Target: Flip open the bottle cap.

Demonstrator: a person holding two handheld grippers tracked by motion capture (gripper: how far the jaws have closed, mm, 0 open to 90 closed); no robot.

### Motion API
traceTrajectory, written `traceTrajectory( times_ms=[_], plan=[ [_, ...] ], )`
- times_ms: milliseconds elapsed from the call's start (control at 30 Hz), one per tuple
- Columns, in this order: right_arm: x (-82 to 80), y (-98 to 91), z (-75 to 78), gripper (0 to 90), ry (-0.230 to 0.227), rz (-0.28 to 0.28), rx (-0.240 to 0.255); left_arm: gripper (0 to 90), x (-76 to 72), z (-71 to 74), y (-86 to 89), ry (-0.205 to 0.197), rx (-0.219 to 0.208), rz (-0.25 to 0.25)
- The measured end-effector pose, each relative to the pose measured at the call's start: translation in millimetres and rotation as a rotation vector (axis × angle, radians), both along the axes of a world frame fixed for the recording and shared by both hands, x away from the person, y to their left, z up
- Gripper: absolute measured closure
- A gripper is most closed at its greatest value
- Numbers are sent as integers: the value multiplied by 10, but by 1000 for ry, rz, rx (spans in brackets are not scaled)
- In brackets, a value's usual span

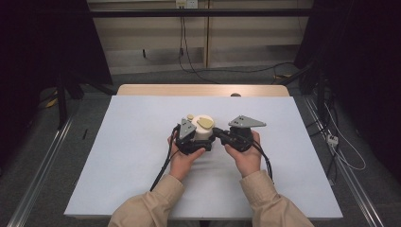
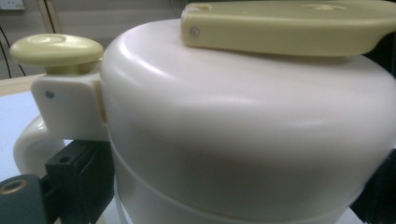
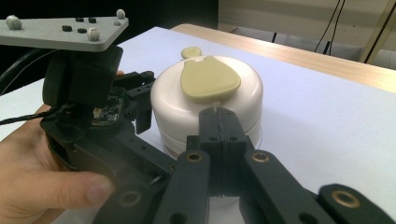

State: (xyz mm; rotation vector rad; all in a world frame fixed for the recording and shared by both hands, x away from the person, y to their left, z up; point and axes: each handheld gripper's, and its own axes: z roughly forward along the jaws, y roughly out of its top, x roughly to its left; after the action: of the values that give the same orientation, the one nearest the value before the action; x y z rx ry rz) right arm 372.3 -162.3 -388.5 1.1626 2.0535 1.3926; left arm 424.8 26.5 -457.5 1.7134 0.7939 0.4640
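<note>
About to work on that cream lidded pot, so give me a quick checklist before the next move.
1. Cream pot upright on the white table cover: ok.
2. Yellow lid flap lying flat on top: ok.
3. Left tongs around the pot body: ok by the high view; pads pressing: cannot tell.
4. Right tongs shut, tips at the pot's side, nothing between them: ok.
5. Yellow knob by the handle free: ok.

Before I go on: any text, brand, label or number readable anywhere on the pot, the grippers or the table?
None readable: the white pot, its yellow-green lid tab, the left gripper, the right gripper and the white table cover bear no legible print.
</note>
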Motion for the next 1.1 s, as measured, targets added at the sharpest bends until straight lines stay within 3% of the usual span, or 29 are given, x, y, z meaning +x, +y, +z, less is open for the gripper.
traceTrajectory(
  times_ms=[1100],
  plan=[
    [88, 63, 91, 900, -15, -2, -22, 55, 0, 1, 0, -2, 6, -1]
  ],
)
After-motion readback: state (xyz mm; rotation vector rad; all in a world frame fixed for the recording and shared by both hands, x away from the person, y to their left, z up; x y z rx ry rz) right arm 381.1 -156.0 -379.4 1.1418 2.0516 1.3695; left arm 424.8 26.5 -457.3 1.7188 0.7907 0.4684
